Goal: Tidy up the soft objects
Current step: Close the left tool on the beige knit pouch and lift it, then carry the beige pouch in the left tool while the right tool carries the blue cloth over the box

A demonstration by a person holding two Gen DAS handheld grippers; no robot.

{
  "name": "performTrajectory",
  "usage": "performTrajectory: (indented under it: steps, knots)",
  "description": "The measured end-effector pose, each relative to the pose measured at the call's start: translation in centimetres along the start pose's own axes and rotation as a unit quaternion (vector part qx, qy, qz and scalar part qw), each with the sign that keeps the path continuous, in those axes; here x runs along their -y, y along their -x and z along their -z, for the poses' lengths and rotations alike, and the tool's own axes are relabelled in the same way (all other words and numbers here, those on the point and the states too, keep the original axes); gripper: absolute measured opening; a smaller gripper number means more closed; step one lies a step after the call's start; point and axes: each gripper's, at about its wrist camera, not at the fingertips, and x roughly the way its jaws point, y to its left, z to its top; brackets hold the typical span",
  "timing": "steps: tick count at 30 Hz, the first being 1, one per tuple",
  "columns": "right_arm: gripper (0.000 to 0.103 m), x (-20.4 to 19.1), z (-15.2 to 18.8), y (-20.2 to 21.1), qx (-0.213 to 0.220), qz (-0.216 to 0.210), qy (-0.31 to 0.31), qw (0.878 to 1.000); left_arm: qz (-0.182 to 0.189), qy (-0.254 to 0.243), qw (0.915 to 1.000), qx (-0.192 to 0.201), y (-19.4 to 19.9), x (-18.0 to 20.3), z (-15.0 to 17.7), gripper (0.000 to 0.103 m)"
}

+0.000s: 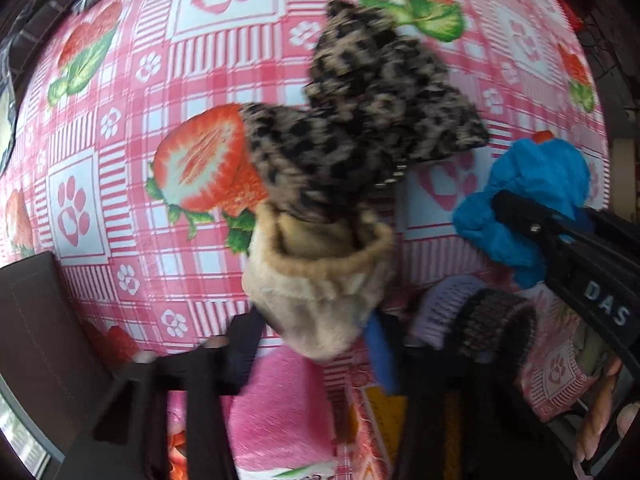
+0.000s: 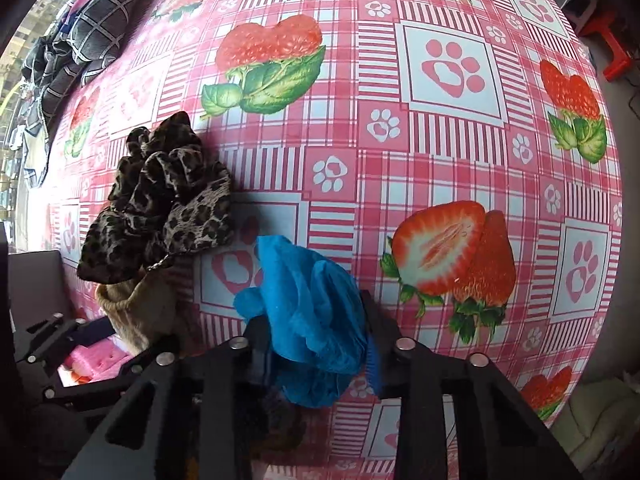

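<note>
A leopard-print soft item (image 1: 360, 120) with a beige fuzzy cuff (image 1: 320, 304) hangs over the strawberry-patterned tablecloth (image 1: 132, 92). My left gripper (image 1: 312, 344) is shut on that beige cuff, one finger on each side. The same leopard item (image 2: 160, 200) shows at the left of the right wrist view. A crumpled blue cloth (image 2: 312, 312) sits pinched between the fingers of my right gripper (image 2: 318, 344), which is shut on it. The left wrist view shows the blue cloth (image 1: 536, 188) and the right gripper's black finger (image 1: 532, 224) clamped on it, at the right.
A pink fuzzy cloth (image 1: 280, 412) and knitted lilac and dark pieces (image 1: 480, 312) lie below the grippers. A dark checked fabric (image 2: 92, 28) is heaped at the table's far left. A red stool (image 2: 608, 52) stands beyond the table. A hand (image 1: 600, 412) holds the right gripper.
</note>
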Motion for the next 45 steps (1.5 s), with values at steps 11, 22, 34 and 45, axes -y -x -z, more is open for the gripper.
performTrajectory:
  steps: [11, 22, 34, 45]
  knots:
    - [0.032, 2.6, 1.5, 4.1, 0.028, -0.024, -0.048, 0.998, -0.025, 0.006, 0.9955, 0.092, 4.9, -1.1, 2.6, 0.020]
    - [0.032, -0.4, 4.6, 9.5, 0.073, 0.039, 0.025, 0.996, -0.035, -0.018, 0.9877, 0.151, 10.0, -0.9, 4.7, 0.020]
    - [0.032, -1.7, 7.0, 12.0, 0.088, 0.062, 0.045, 0.993, -0.023, -0.021, 0.9836, 0.177, 12.4, -0.9, 6.8, 0.020]
    - [0.032, -2.8, 9.6, 14.4, 0.098, 0.066, 0.059, 0.991, -0.015, -0.023, 0.9817, 0.188, 14.3, -2.2, 9.8, 0.020]
